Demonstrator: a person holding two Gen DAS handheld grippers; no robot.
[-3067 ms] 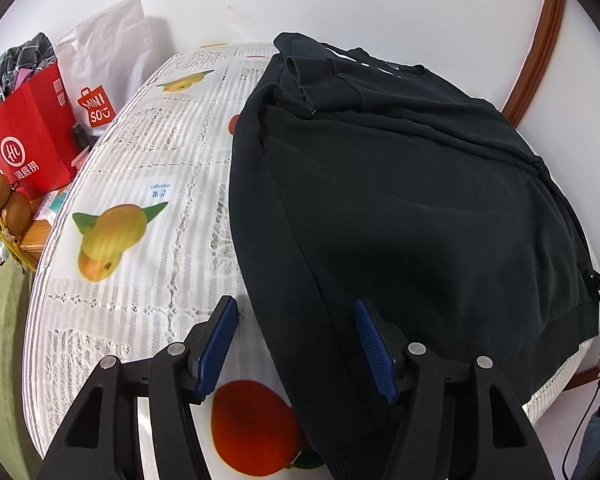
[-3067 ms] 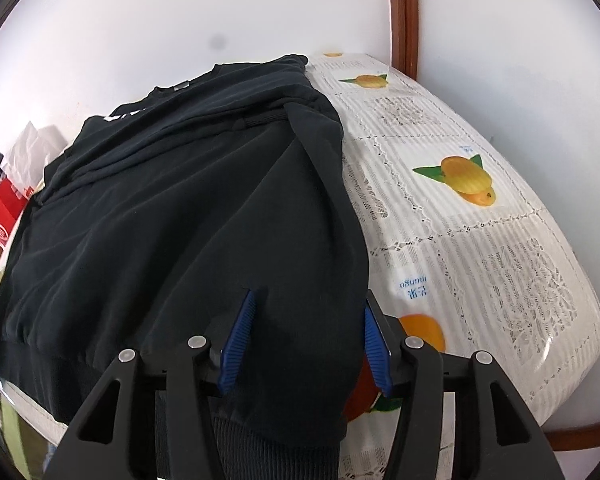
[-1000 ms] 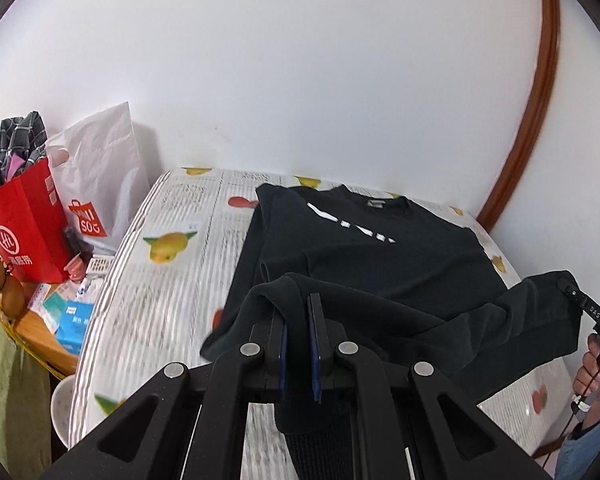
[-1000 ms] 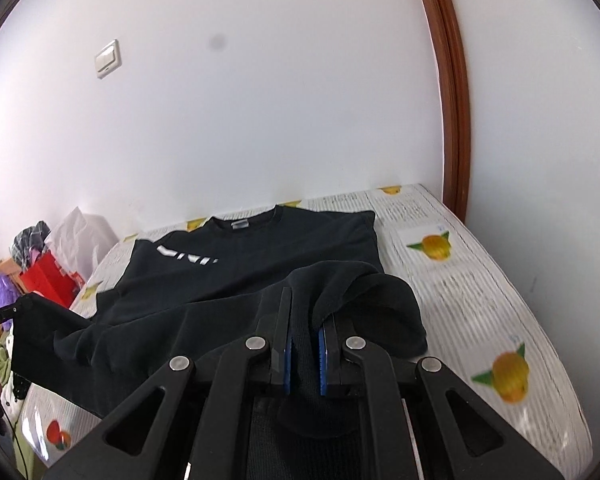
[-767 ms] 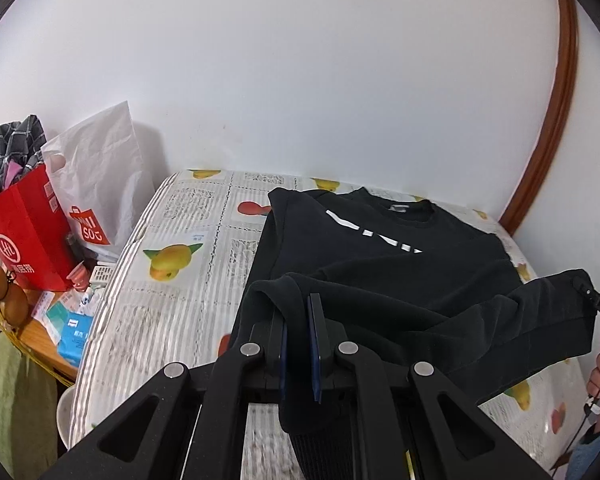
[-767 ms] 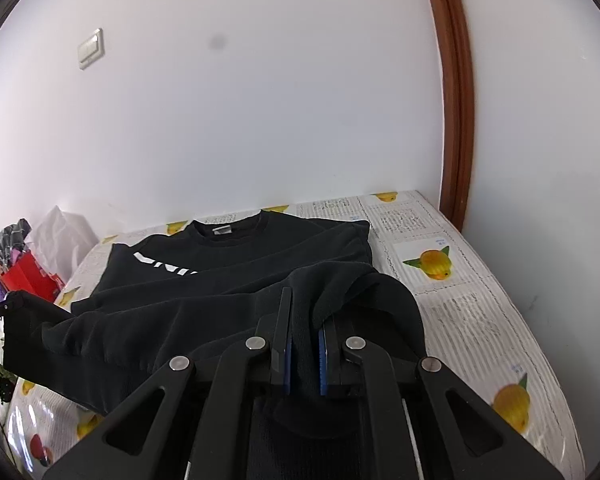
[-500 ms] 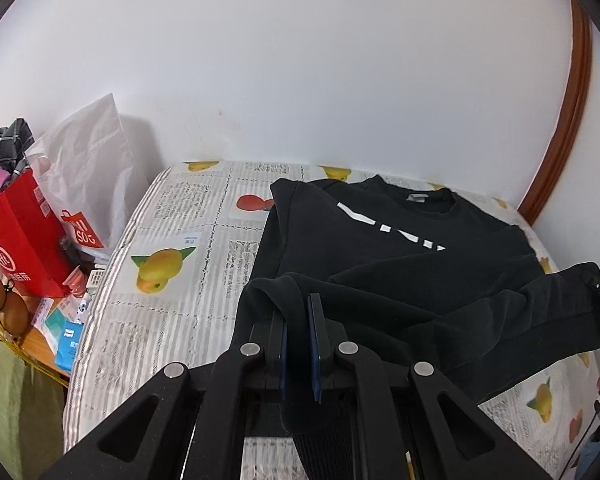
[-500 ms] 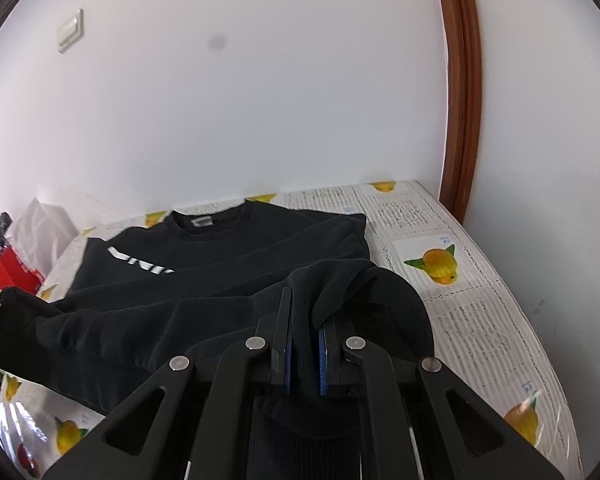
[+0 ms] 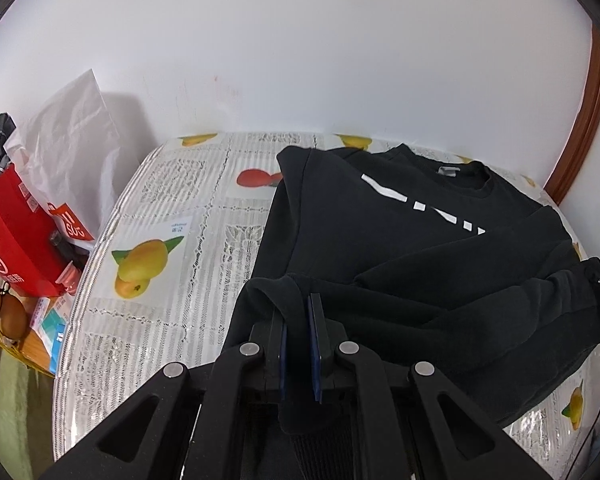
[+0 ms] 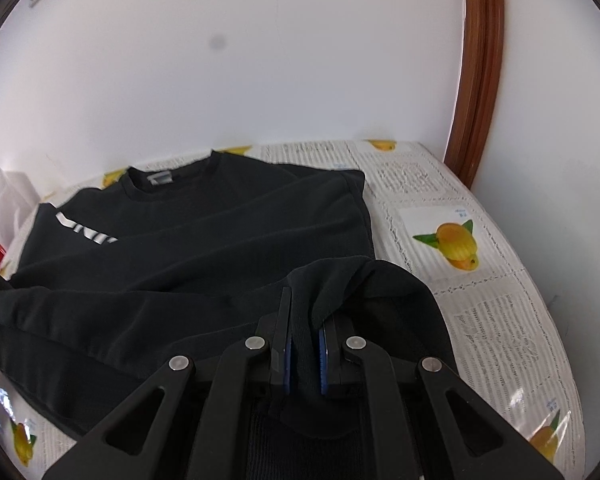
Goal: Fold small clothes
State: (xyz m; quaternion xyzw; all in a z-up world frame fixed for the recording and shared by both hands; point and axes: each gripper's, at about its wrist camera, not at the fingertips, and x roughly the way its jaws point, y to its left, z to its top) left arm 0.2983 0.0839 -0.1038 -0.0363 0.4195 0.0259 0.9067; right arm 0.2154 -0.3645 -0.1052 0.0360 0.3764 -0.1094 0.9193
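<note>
Fig.: black sweatshirt (image 9: pixel 380 216) lay chest-up on the fruit-print tablecloth (image 9: pixel 172 248), collar twd the wall, its lower edge lifted off the table. Left gripper (image 9: pixel 298 344) and right gripper (image 10: pixel 304 354) were each clamped on one corner of that hem, presumably so both corners travel level and the bottom half folds squarely over the chest w/o skewing.

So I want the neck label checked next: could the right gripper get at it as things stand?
Probably not yet: the right gripper is shut on the black sweatshirt hem. The neck label lies uncovered at the far collar.
</note>
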